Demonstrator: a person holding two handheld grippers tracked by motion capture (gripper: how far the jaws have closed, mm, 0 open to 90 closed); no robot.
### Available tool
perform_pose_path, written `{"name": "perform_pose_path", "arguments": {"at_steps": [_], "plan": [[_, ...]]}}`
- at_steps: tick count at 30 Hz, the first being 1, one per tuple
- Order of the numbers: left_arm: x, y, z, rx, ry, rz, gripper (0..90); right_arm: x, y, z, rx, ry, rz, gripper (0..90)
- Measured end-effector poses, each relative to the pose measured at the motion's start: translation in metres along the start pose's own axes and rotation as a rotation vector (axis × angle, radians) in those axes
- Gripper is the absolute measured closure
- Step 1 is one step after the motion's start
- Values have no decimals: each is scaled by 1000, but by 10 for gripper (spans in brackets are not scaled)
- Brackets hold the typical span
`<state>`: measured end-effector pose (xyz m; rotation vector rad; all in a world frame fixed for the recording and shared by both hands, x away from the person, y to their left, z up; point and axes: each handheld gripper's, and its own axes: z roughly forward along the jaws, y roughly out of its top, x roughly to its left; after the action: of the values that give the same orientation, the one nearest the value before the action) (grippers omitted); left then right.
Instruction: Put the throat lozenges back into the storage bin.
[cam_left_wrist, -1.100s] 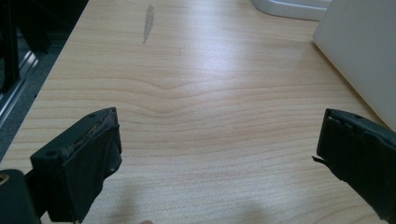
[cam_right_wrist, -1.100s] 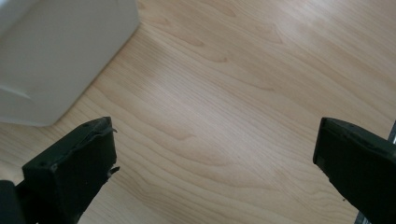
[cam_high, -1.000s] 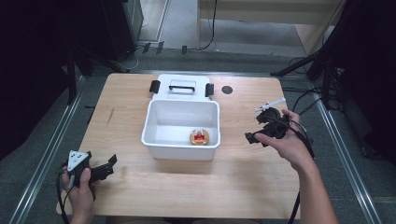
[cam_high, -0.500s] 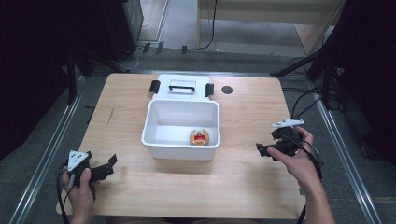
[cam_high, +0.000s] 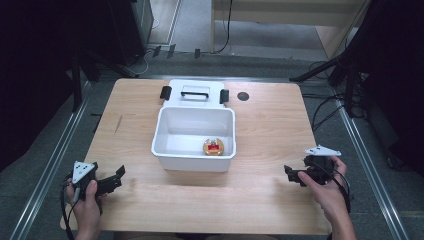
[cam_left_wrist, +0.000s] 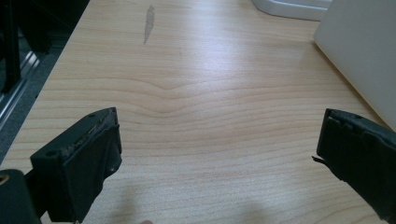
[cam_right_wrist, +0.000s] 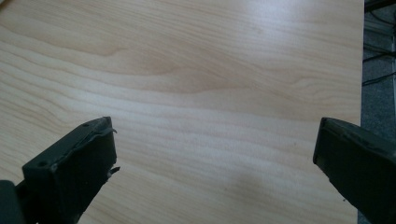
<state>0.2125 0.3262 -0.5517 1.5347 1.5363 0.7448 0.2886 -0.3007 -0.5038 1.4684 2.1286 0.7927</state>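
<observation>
Both my claws hung wide open, empty: left gripper (cam_high: 117, 178) at table's (cam_high: 270, 130) near-left corner, right gripper (cam_high: 292, 175) near right edge. White bin (cam_high: 194, 152) sat mid-table, small round red-topped object (cam_high: 213, 148) inside, lid (cam_high: 194, 92) behind.

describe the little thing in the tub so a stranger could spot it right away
Find the white rectangular plastic tub in the middle of the light wooden table. On its floor, near the front right corner, lies a small round tan object with a red centre, the tub's one coloured item.
</observation>
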Motion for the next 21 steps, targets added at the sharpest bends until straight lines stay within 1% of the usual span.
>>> {"name": "perform_pose_path", "arguments": {"at_steps": [3,4,8,12,15,17,18,19,21], "plan": [[0,0,0,-1,1,-2,2,-3,-8,0,-4,-3,7,0],[0,0,0,-1,0,-3,2,-6,-17,-1,-13,-4,21,0],[0,0,0,-1,0,-4,3,-11,-30,-3,-30,-4,50,0],[0,0,0,-1,1,-1,3,-14,-44,-6,-56,-2,61,0],[0,0,0,-1,2,-1,3,-15,-52,-9,-78,-4,60,0],[0,0,0,-1,2,-2,2,-15,-55,-10,-89,-6,62,0],[0,0,0,-1,2,-1,2,-16,-61,-12,-101,-10,76,0],[0,0,0,-1,2,-1,2,-16,-61,-12,-101,-10,76,0],[0,0,0,0,1,1,2,-17,-67,-13,-107,-10,87,0]]}}
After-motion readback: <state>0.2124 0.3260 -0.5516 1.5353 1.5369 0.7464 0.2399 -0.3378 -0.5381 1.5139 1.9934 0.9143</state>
